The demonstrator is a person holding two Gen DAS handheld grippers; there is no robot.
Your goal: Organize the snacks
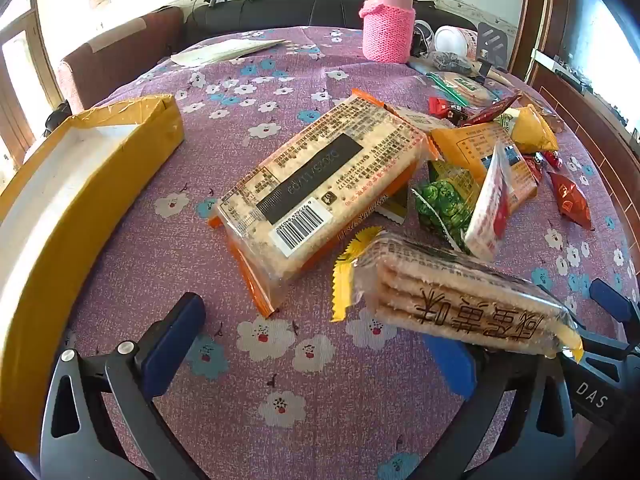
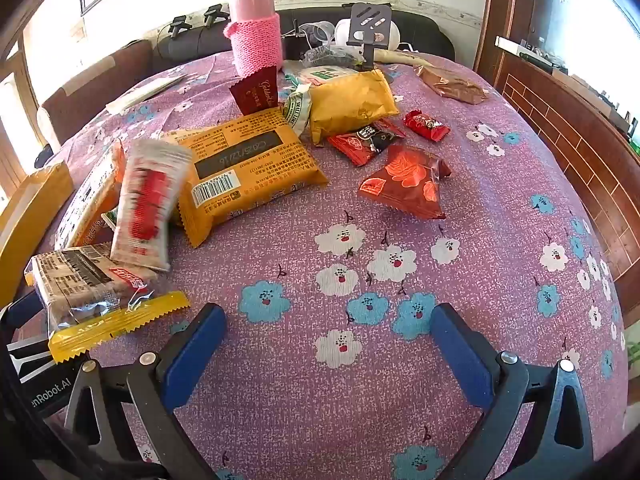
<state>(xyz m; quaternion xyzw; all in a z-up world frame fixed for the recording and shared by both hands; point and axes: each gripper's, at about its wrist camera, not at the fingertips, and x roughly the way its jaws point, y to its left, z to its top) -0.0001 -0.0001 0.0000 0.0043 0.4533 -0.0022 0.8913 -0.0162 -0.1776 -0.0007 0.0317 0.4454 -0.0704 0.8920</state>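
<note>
Both grippers (image 1: 316,354) (image 2: 328,354) gape empty over purple floral tablecloth (image 2: 360,400) near black sofa (image 1: 304,10).

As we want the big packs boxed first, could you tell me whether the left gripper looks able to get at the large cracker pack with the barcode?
Probably yes. The left gripper is open, and only bare tablecloth lies between it and the large cracker pack; the biscuit pack only crowds its right finger.
</note>
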